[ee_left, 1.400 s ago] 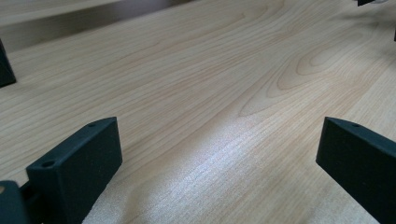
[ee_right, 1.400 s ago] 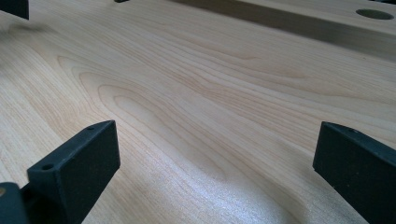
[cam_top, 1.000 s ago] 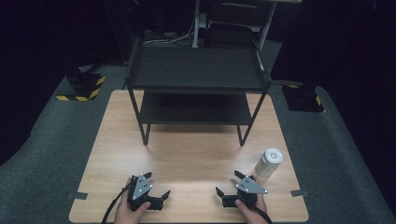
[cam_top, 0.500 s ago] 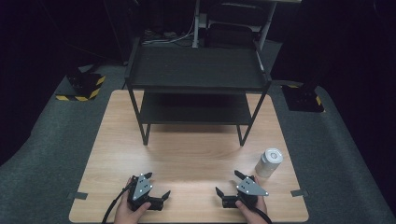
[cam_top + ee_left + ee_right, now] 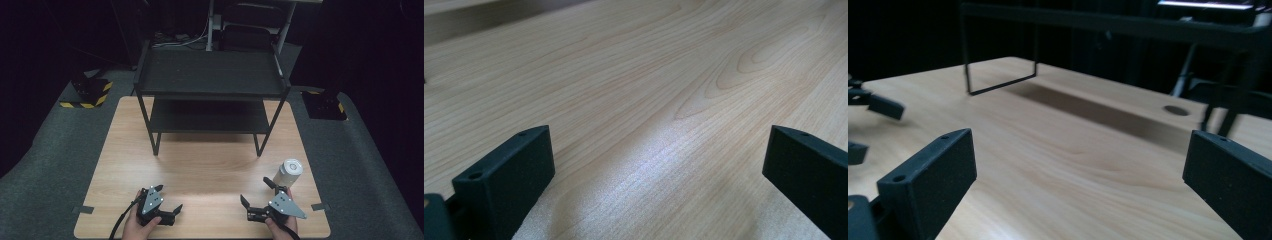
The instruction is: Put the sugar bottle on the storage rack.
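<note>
At the table's near edge nothing had moved: both grippers, left (image 5: 167, 198) and right (image 5: 256, 197), stayed resting, jaws spread wide and empty. The can (image 5: 288, 173) (just beside the right gripper) stood untouched, so work had seemingly not begun.

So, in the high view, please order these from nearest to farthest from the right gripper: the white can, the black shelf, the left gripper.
1. White can, just beside the right gripper.
2. Left gripper, across the table's near edge.
3. Black shelf, at the far side.

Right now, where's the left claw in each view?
High view: left claw at bottom left, open, low over the table.
Left gripper view: left claw, its own jaws in the bottom corners, wide apart.
Right gripper view: left claw at the far left edge, blurred.
Shared landmark: the table's wood grain.
</note>
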Tool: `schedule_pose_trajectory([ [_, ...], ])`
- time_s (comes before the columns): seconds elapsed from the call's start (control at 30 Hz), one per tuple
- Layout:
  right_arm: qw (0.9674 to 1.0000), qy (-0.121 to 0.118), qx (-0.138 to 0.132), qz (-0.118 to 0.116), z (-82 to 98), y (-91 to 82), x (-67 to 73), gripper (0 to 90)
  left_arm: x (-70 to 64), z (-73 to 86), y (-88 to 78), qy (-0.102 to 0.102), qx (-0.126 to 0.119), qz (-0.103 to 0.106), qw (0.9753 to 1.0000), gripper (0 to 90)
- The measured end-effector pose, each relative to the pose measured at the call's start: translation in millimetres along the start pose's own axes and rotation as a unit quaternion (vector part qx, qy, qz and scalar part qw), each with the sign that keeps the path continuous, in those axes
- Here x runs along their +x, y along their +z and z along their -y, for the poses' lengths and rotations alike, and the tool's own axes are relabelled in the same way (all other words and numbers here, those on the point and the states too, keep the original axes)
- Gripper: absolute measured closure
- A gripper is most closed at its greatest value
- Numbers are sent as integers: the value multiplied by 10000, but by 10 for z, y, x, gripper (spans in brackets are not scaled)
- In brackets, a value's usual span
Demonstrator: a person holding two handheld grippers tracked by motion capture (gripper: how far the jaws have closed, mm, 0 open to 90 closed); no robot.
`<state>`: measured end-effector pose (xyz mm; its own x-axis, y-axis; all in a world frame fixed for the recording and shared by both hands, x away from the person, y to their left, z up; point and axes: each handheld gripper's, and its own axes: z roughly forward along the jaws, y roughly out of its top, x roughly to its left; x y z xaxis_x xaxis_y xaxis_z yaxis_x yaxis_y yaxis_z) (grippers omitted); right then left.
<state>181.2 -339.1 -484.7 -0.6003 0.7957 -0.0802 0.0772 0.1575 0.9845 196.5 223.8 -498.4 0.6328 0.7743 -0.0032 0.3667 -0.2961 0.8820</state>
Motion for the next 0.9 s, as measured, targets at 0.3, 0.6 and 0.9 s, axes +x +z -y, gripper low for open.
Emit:
schedule_pose_trajectory([
  [0.3,9989,129,-127,432,5,-286,-132,4,12,-5,-2,-1,17,40,10000,6],
  [0.6,9936,184,-153,1108,29,-471,-183,4,18,-6,-1,2,21,56,10000,6],
  [0.9,9857,323,62,1652,111,-356,-205,3,19,-11,2,0,37,60,10000,6],
])
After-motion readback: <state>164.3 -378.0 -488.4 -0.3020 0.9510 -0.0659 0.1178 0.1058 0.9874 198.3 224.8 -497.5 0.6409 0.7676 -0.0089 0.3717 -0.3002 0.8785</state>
